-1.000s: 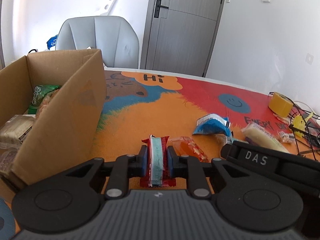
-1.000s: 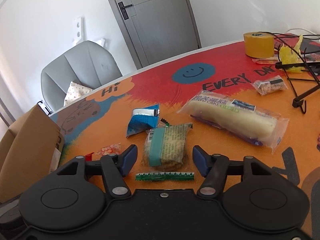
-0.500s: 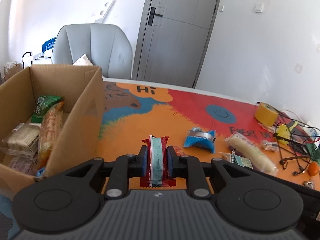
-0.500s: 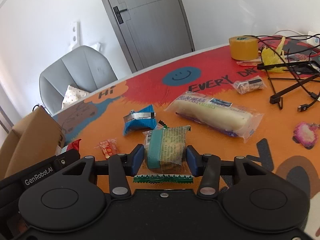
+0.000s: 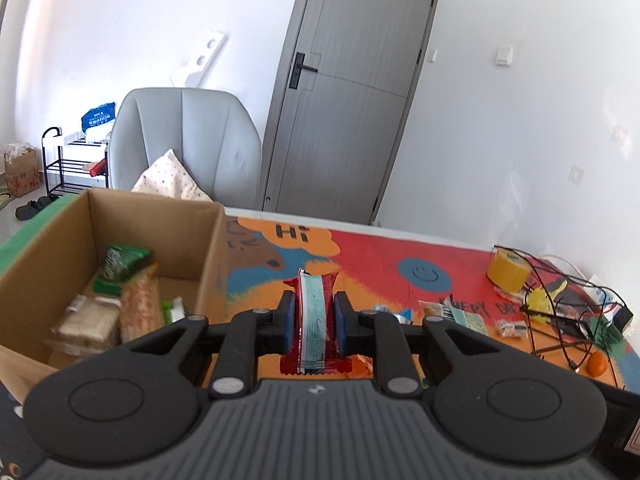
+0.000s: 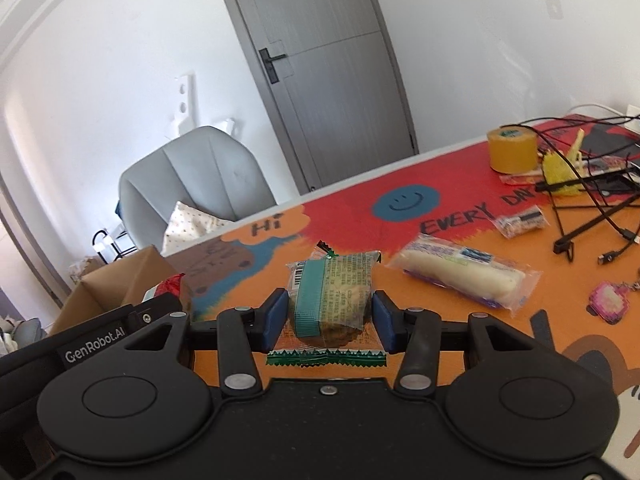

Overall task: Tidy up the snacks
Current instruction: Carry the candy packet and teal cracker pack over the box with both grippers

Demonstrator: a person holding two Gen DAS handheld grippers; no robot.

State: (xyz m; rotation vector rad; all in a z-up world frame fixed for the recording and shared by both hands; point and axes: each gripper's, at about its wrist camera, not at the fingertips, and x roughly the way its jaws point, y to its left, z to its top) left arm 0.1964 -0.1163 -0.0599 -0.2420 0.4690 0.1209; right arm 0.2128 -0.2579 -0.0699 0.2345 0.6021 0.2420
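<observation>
Spanning the lower field of both views, the table (image 6: 500, 320) carries a printed orange, red and blue cover. At its left end stands the open cardboard box (image 5: 212, 248), which already holds several wrapped snacks, among them a green packet (image 5: 124, 260) leaning at the back and a pale wrapped block (image 5: 90, 320) near the front. On the cover to the right lie the long white cake roll (image 6: 460, 276) in clear wrap, the yellow tape roll (image 6: 512, 150) and a tangle of black cables (image 6: 592, 208). Left gripper (image 5: 315, 322): jaws clamped on the red-and-teal snack bar (image 5: 314, 312), held upright on its edge and clear of the table, just right of the box wall. Right gripper (image 6: 329, 320): jaws pressed on both sides of the green-banded cake packet (image 6: 332, 292), its serrated green seam hanging below the pads, lifted above the orange area of the cover.
</observation>
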